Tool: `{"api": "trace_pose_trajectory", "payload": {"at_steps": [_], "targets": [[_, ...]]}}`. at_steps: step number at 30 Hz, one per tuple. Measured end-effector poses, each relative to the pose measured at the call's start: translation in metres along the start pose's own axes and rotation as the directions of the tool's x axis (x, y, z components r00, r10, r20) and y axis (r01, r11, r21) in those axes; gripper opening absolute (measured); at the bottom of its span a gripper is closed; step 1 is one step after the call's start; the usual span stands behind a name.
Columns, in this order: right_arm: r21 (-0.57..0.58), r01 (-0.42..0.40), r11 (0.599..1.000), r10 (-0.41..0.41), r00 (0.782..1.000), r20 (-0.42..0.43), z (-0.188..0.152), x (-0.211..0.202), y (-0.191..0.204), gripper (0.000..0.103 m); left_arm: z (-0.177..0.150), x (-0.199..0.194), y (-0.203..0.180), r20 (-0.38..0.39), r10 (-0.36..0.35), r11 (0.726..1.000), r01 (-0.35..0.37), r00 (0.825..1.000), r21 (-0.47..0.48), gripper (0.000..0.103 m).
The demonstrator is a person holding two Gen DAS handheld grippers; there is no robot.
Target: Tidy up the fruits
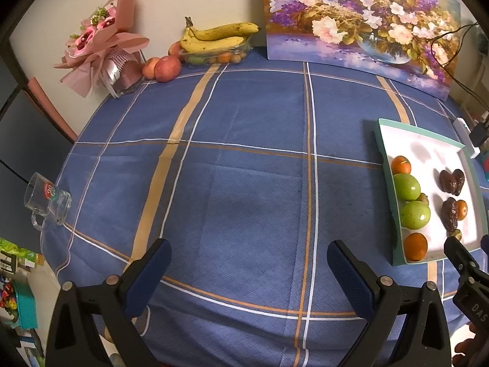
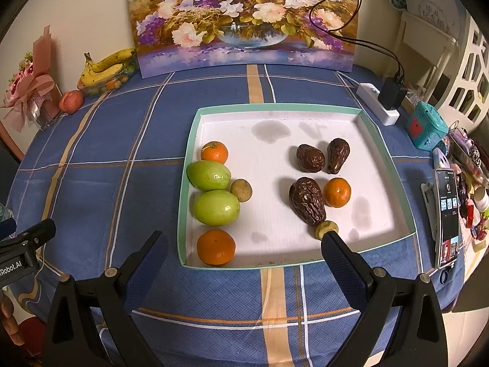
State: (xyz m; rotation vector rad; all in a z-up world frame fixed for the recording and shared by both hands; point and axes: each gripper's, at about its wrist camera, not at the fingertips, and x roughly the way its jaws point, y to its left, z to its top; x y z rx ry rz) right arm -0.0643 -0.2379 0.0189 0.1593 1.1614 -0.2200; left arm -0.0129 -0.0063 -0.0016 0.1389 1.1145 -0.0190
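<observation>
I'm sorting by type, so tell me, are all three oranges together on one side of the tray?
No: two oranges lie along the tray's left wall, while a third sits right beside the dates.

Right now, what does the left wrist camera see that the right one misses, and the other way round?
Only the left wrist view shows the glass mug at the table's left edge. Only the right wrist view shows the phone, the teal box and the power strip. Both show the tray of fruit, bananas, bouquet and painting.
</observation>
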Motion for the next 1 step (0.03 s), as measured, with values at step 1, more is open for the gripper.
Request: {"api": "trace_pose_trajectory", "payload": {"at_steps": [1], "targets": [[0.0,0.0,1.0,0.0,1.0,0.0,0.0,0.0,0.0,0.1,-0.0001,0.0005,0.0006,-0.003,0.0,1.0,0.0,1.0,-0.002,0.103]]}}
